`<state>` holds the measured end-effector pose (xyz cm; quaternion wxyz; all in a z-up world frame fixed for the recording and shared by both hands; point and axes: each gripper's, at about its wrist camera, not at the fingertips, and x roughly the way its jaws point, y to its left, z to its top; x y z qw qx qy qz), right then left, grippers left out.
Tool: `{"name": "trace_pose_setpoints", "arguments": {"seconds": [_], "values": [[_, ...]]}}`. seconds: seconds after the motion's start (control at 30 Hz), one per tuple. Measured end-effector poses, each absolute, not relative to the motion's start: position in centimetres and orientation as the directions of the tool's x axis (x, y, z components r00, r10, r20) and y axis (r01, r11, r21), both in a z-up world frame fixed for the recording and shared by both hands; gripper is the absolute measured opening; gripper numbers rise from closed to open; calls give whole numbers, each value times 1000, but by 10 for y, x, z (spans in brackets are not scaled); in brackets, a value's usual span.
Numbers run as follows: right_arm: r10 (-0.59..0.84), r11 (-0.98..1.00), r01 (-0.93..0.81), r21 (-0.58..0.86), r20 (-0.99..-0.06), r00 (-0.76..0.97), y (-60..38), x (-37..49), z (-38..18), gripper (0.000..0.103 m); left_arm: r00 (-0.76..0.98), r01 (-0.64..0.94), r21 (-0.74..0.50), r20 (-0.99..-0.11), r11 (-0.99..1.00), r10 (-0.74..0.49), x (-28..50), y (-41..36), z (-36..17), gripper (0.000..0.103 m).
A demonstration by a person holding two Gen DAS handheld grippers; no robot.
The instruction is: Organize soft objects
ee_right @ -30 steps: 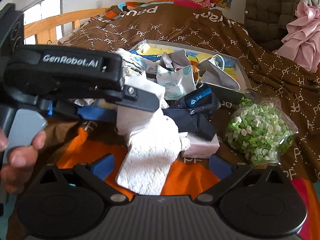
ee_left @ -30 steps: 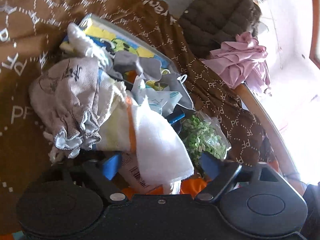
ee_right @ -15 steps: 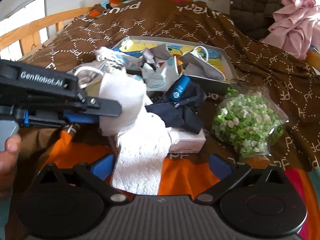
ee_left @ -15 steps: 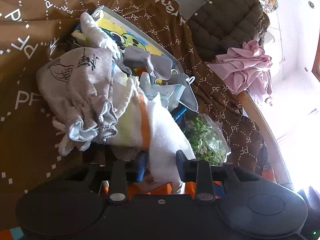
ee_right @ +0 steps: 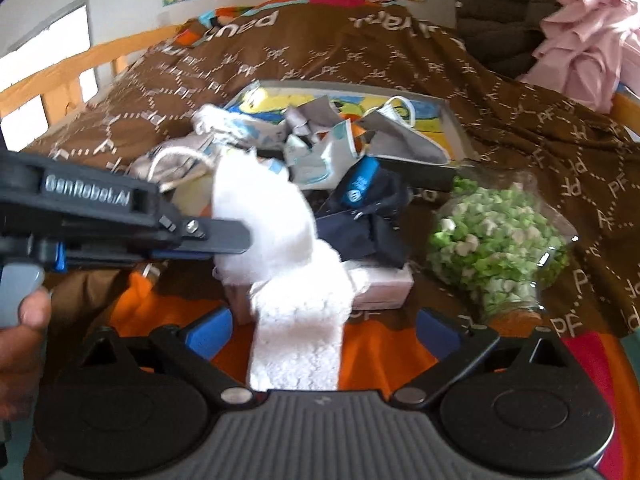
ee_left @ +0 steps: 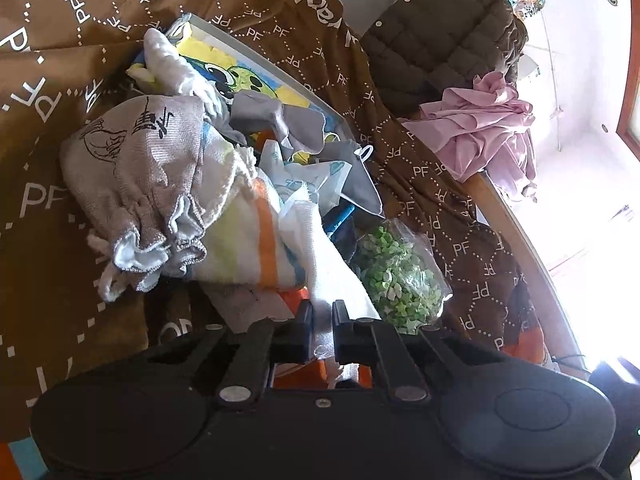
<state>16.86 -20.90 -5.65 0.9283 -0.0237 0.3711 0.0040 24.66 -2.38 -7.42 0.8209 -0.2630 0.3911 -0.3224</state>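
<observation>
A heap of soft things lies on the brown bedspread. In the left wrist view my left gripper has its jaws closing, and they pinch the lower end of a white cloth. The right wrist view shows that gripper reaching in from the left, clamped on the same white cloth. The cloth's free end hangs down between the wide-open fingers of my right gripper, whose pads do not touch it. Beside the cloth lie a grey drawstring pouch and a striped towel.
A flat cartoon-printed box behind holds face masks. A dark blue bundle rests on a small white box. A clear bag of green bits sits right. A pink garment and quilted jacket lie beyond.
My left gripper's jaws went from wide open to pinched on the white cloth. The right gripper stayed open, its view shifting only slightly.
</observation>
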Motion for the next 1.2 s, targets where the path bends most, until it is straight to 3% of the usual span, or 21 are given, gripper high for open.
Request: {"name": "trace_pose_setpoints", "arguments": {"seconds": [0.17,0.23,0.27,0.33,0.53,1.07,1.17,1.2], "values": [[-27,999,-14,-51,-714,700,-209,171,-64,99,461,348,-702,-448,621,-766,250,-25,-78,21],[-39,998,-1,-55,-725,688,-211,172,-65,91,460,362,-692,-450,624,-766,251,-27,-77,21],[-48,998,6,-60,-726,686,-213,172,-65,89,458,368,-687,-452,627,-765,250,-27,-76,20],[-62,997,13,-72,-720,692,-214,170,-62,81,457,384,-670,-460,635,-761,249,-30,-74,9],[-95,995,63,-72,-701,707,-224,166,-53,57,476,382,-651,-469,656,-744,248,-29,-70,3],[-175,978,207,-36,-686,706,-257,171,-52,52,489,411,-619,-470,669,-735,243,-31,-62,3],[-181,972,237,-13,-686,705,-264,171,-52,44,473,452,-597,-470,663,-745,238,-36,-61,2],[-172,970,241,4,-689,704,-267,171,-53,34,469,466,-585,-472,663,-746,237,-38,-60,2]]}}
